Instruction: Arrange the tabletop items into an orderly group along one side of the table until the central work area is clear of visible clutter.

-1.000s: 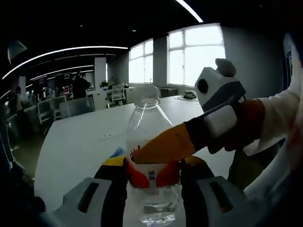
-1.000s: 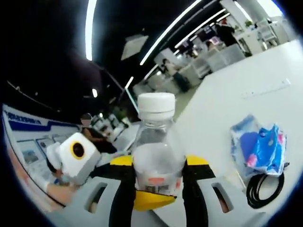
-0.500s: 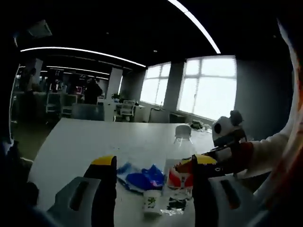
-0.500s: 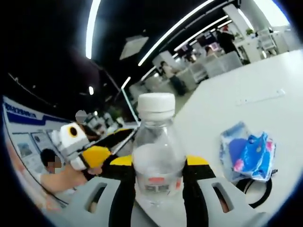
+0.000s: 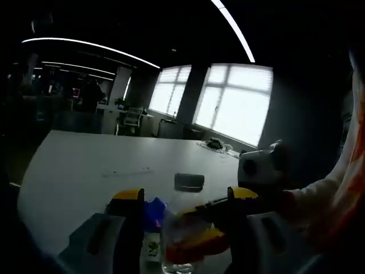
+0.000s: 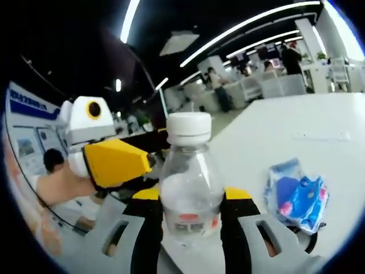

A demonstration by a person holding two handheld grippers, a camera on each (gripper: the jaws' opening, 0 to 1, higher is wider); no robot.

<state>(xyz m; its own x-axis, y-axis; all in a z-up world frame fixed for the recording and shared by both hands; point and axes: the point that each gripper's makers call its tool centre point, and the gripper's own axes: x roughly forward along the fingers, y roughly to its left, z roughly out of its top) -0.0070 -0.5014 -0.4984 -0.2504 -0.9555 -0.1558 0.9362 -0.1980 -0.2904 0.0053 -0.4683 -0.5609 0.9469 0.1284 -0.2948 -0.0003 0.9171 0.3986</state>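
A clear plastic water bottle [image 6: 188, 188] with a white cap and a red label stands upright between my right gripper's [image 6: 188, 197] yellow-tipped jaws, which are shut on its body. In the left gripper view the same bottle [image 5: 185, 225] sits low in the middle, pinched by the right gripper's yellow jaw [image 5: 202, 228] coming in from the right. My left gripper [image 5: 185, 197] has its jaws wide apart on either side of the bottle, not touching it. In the right gripper view, the left gripper [image 6: 114, 162] hovers just left of the bottle.
A blue tissue pack [image 6: 296, 197] lies on the white table [image 6: 285, 131] to the right of the bottle, with a black cable [image 6: 308, 242] beside it. A thin white strip [image 5: 128, 171] lies further out on the table. A small white cup [image 5: 151, 246] stands by the blue pack [image 5: 154, 208]. A sleeved arm [image 5: 336, 200] is at the right.
My left gripper let go of the bottle and drew back, its jaws now wide apart. The right gripper has kept hold of the bottle. Both views have shifted.
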